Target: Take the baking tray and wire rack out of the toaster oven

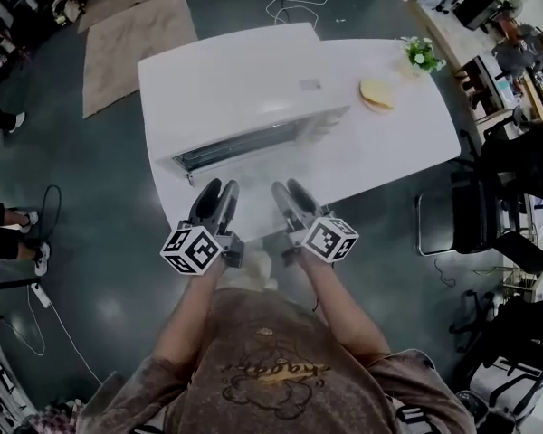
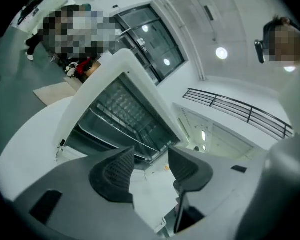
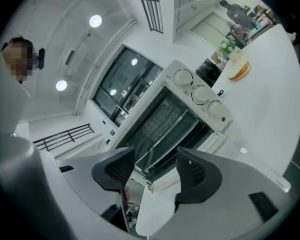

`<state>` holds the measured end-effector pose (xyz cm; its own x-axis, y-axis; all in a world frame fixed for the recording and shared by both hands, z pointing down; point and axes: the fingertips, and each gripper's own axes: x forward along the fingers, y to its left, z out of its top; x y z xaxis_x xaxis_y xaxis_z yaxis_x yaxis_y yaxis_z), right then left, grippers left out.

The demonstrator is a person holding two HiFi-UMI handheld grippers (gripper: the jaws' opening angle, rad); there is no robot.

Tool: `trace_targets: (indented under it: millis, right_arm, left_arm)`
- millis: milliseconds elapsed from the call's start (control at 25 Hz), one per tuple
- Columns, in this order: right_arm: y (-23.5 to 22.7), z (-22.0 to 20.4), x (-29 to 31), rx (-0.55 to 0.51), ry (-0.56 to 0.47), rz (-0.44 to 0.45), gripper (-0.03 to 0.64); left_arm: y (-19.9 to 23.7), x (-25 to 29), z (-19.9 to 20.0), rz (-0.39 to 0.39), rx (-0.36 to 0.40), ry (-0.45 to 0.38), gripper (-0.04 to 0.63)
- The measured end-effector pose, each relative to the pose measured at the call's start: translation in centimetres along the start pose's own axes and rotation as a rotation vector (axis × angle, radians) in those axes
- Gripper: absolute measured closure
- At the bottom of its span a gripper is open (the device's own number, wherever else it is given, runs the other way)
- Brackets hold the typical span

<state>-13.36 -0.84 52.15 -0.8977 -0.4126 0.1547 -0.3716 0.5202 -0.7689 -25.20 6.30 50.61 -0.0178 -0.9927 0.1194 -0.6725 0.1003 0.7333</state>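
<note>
Shirt (image 1: 281, 333) print illegible; left tongs (image 1: 219, 189), right tongs (image 1: 290, 189) gape.

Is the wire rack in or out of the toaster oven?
In: the wire rack sits inside the toaster oven, its grid visible in both gripper views.

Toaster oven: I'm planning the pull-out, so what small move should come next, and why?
Probably ease the left hand-held gripper and right hand-held gripper forward to the mouth of the toaster oven. Both hang just short of it, jaws apart and empty, while the baking tray and wire rack sit inside, untouched.
</note>
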Motion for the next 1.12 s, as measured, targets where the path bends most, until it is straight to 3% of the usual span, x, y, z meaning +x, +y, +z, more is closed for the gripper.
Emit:
trace_targets:
  millis: [520,720,1000,1120]
  right_arm:
    - [-7.8,0.1,10.0,0.152,0.056,-0.059,0.387]
    - [-9.5,1.3,12.2,0.181,0.027,-0.096,0.387]
    - [-11.4,3.6,15.1,0.234,-0.008,-0.102,0.388]
    - [-11.7,3.8,15.7,0.232,-0.003,-0.096,0.435]
  left_arm:
    - [10.2,6.3,-0.9,0.149,-0.247,-0.069,0.407]
    - [12.1,7.3,-0.6,0.179,-0.275,-0.053,0.405]
    - [13.3,9.7,0.4,0.195,-0.329,-0.104,0.416]
    - [13.4,10.3,0.6,0.203,-0.339,-0.125,0.454]
